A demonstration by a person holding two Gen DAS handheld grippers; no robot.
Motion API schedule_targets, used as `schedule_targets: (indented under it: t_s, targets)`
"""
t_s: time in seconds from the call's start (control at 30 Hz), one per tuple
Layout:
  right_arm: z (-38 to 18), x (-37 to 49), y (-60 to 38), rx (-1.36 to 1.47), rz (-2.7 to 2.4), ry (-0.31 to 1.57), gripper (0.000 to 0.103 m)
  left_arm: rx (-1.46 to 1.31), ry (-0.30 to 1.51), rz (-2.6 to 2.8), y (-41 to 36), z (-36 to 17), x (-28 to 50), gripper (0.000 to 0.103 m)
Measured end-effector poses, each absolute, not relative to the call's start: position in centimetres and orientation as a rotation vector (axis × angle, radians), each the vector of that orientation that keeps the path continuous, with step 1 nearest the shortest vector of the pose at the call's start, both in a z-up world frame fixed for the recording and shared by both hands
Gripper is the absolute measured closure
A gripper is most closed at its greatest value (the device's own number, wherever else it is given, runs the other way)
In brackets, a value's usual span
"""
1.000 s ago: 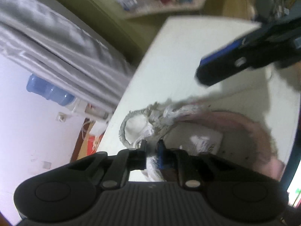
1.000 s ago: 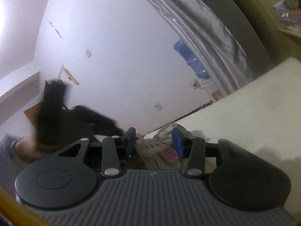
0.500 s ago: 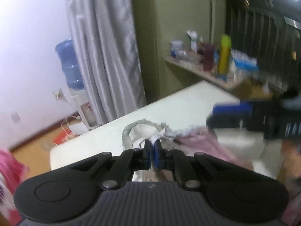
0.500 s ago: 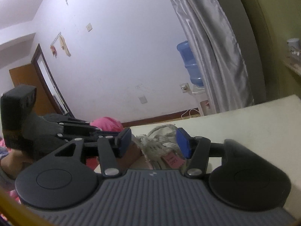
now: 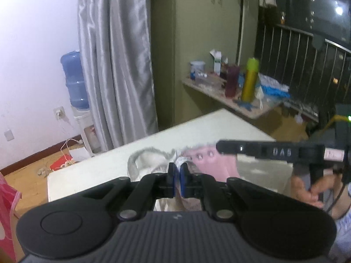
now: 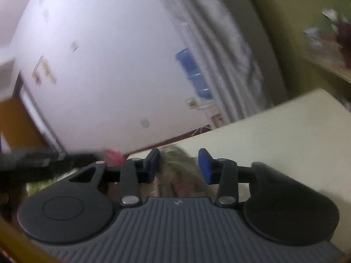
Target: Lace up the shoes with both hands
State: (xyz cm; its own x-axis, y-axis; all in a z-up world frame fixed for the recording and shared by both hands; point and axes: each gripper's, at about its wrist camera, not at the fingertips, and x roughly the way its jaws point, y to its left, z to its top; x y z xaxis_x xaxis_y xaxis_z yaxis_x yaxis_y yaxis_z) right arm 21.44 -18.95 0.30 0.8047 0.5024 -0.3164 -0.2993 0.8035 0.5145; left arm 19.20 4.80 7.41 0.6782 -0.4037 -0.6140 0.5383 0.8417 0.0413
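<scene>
At far left in the left wrist view, a pink bag [image 5: 7, 201] hangs by the floor, and behind it a blue water bottle [image 5: 74, 81] stands on its dispenser against the white wall, with a grey curtain [image 5: 116, 61] beside it. The table [image 5: 92, 175] shows its near-left corner and left edge, with bare top around the shoe [image 5: 206, 164] toward the far corner. The shoe, pink with a pale fuzzy collar, lies just ahead of the left gripper [image 5: 177, 174]. That gripper's blue pads are pressed together on a white lace [image 5: 181, 160] at the shoe's eyelet row. Right of it, the right gripper [image 5: 221, 148] reaches in over the shoe from the right; the letters "DAS" read on its black bar, the rest blurred. A hand [image 5: 307, 190] grips its handle at the right edge. Behind, a shelf [image 5: 219, 94] crowded with a yellow bottle [image 5: 249, 79], a dark red cup [image 5: 232, 81] and boxes stands before a dark railing [image 5: 302, 61].

From the right wrist view, blurred, the left gripper [image 6: 43, 161] crosses in from the left as a dark bar. The right gripper [image 6: 178, 164] has its jaws closing, pads apart, with the shoe's [image 6: 179, 175] fuzzy collar between them, not pressed. Open table [image 6: 285, 135] runs right to its far edge.
</scene>
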Motion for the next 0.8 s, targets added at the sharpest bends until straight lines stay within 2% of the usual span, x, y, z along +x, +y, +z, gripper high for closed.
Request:
schedule_targets:
  t_s: [0.07,0.13,0.2,0.23,0.37,0.63,0.73,0.8]
  targets:
    - [-0.2,21.4,-19.4,0.475,0.438,0.454,0.066,0.303,0.631,-0.538,3.8,7.2,18.7,0.094]
    - [-0.3,21.2,-19.4,0.469,0.43,0.442,0.066,0.401,0.644,-0.537,2.4,7.1,18.5,0.084]
    - [-0.3,21.1,-19.2,0.466,0.427,0.435,0.066,0.53,0.669,-0.538,0.9,7.0,18.1,0.061]
    - [-0.6,21.3,-19.3,0.466,0.426,0.434,0.066,0.598,0.687,-0.528,0.2,6.9,18.0,0.058]
    - [-1.3,21.5,-20.0,0.518,0.447,0.45,0.066,0.806,0.74,-0.513,-1.8,6.8,17.4,0.057]
    - [-1.9,21.8,-20.8,0.574,0.498,0.454,0.065,0.837,0.723,-0.552,-4.5,9.8,18.0,0.055]
    - [-2.1,22.0,-20.8,0.589,0.51,0.451,0.065,1.004,0.815,-0.597,-6.3,8.6,18.9,0.044]
    - [-2.2,22.1,-21.0,0.598,0.517,0.453,0.065,1.164,0.866,-0.601,-7.5,6.7,19.5,0.049]
